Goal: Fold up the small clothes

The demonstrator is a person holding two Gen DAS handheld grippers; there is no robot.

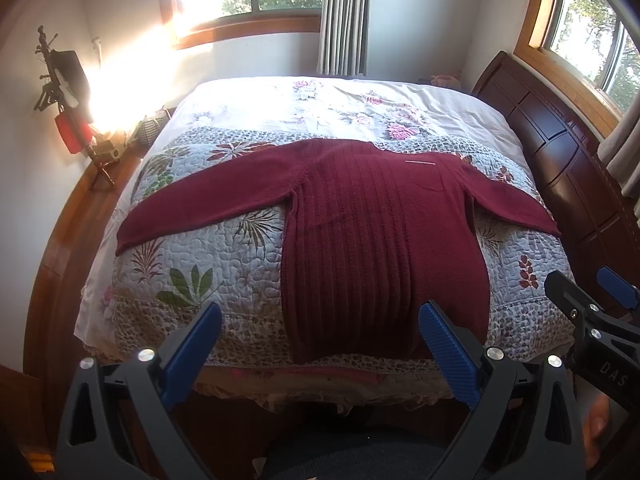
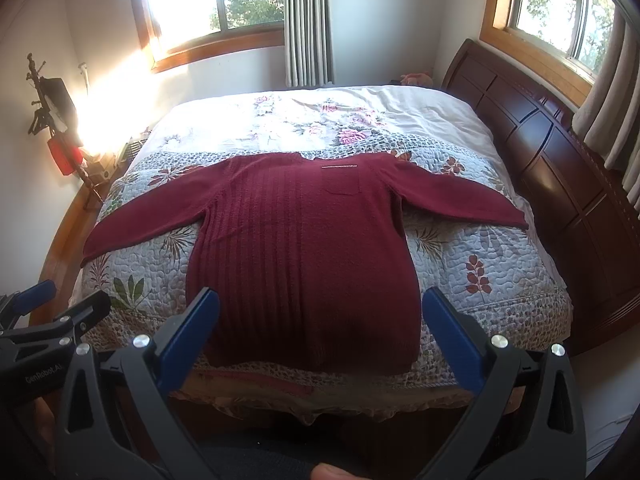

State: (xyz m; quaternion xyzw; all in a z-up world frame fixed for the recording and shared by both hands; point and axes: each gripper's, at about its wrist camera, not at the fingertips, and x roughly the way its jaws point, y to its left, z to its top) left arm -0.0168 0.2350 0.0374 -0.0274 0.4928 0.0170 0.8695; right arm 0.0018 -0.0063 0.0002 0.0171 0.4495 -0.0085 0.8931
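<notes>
Both claws wide and empty: your left gripper (image 1: 320, 344) and right gripper (image 2: 320, 334) hang off the bed's near edge. Maroon sweater (image 1: 372, 240) lies flat on the quilt (image 1: 208, 256), sleeves spread, likely laid out for folding.

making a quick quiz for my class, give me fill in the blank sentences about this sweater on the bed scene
1. The sweater spread flat on the bed is dark ____ in colour.
2. Both of its sleeves lie stretched ____ to the sides.
3. The left gripper and the right gripper both have their jaws ____.
4. The pads on the gripper fingers are ____.

Missing words: red; out; open; blue
</notes>
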